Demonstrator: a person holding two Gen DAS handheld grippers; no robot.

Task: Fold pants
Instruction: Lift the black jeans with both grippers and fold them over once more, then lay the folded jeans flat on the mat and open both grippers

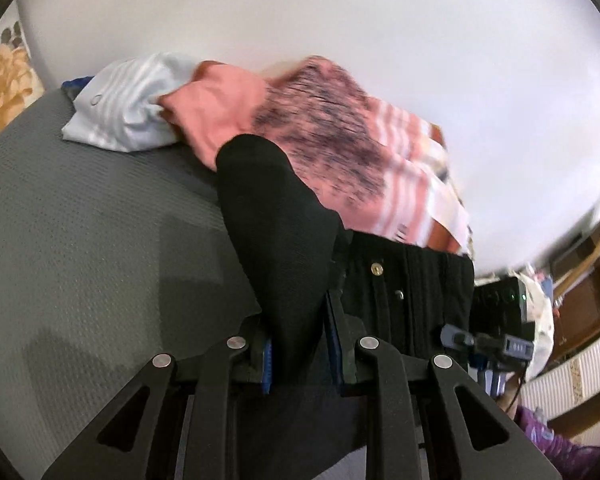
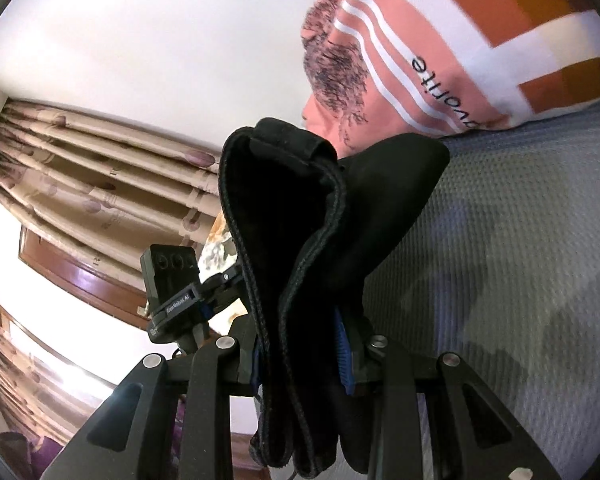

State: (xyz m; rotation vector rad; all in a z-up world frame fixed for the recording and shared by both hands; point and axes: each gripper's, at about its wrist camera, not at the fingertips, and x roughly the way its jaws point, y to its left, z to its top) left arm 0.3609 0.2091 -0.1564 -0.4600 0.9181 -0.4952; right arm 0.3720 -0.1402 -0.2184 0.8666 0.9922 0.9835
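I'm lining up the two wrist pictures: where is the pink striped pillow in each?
Left wrist: pink striped pillow lies centre, upper half, behind the black pants.
Right wrist: it fills the top right corner.
Shared landmark: the grey bed cover underneath.

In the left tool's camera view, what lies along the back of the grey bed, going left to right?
Floral pillow → pale striped garment → pink garment → black pants → right tool.
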